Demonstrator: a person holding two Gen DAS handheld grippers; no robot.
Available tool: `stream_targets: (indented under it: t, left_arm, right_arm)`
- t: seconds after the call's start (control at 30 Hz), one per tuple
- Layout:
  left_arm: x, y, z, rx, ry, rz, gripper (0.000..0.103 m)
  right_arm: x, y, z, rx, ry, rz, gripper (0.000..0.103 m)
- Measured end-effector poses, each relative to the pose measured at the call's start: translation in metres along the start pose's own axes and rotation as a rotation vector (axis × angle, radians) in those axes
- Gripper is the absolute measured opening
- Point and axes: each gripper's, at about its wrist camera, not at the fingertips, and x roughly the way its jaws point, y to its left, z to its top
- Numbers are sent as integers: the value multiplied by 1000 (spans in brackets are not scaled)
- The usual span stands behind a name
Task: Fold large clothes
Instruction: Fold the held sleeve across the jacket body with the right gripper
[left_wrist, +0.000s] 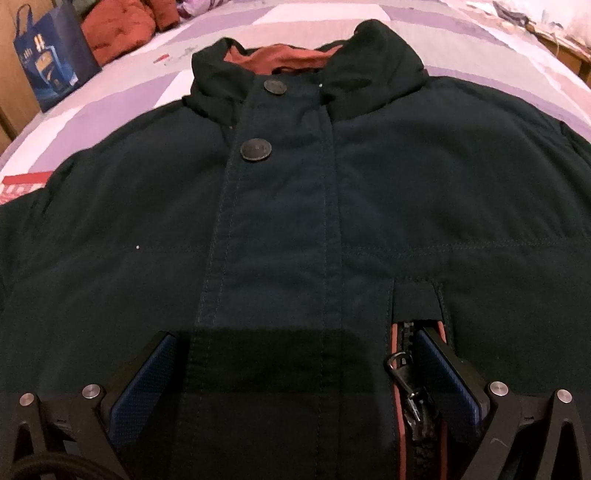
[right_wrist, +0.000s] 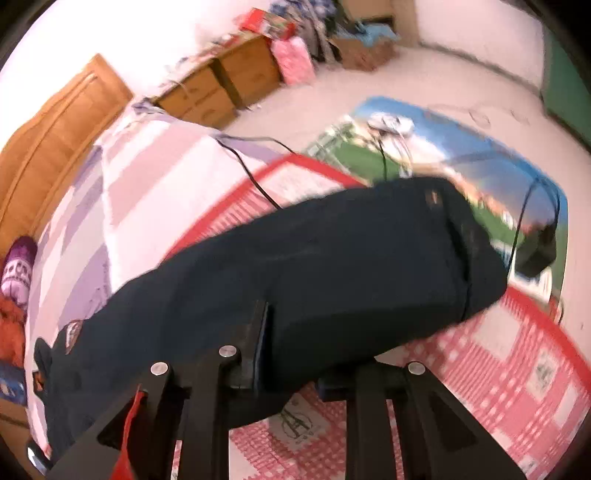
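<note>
The bed (left_wrist: 110, 122), covered in a lilac-and-white patchwork sheet, carries a dark navy jacket (left_wrist: 295, 221) laid front-up, collar away from the left wrist camera, rust lining showing at the neck. The jacket fills most of that view. Its placket runs down the middle with two round buttons (left_wrist: 255, 148) near the collar. The left gripper (left_wrist: 295, 373) hangs over the lower front, jaws spread wide and released: the placket lies between the blue pads (left_wrist: 147, 384) without being pinched, and the zipper (left_wrist: 410, 398) with its red edging sits just inside the right-hand pad.

In the right wrist view, a sleeve (right_wrist: 332, 266) of the jacket stretches away from the camera across a red checked blanket (right_wrist: 498, 369) toward a picture mat (right_wrist: 424, 147) on the floor. The right gripper (right_wrist: 291, 354) is clenched on the sleeve's near end; the cloth bunches between its fingers and hides the right-hand pad. A blue bag (left_wrist: 51, 62) stands at the bed's far left edge.
</note>
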Motion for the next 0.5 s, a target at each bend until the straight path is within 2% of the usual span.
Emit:
stream_targets:
  t: [0.1, 0.27, 0.4, 0.5]
  left_arm:
    - [-3, 3, 2, 4, 21, -21, 103]
    - [-12, -1, -1, 59, 18, -29, 103]
    - [-24, -2, -4, 89, 21, -21, 103]
    - [-35, -1, -8, 96, 24, -31, 103]
  right_arm:
    - [-6, 9, 7, -27, 19, 42, 22]
    - [3, 6, 8, -45, 147, 24, 23]
    - [4, 5, 8, -71, 231, 48, 25]
    - [-4, 7, 12, -100, 274, 89, 37]
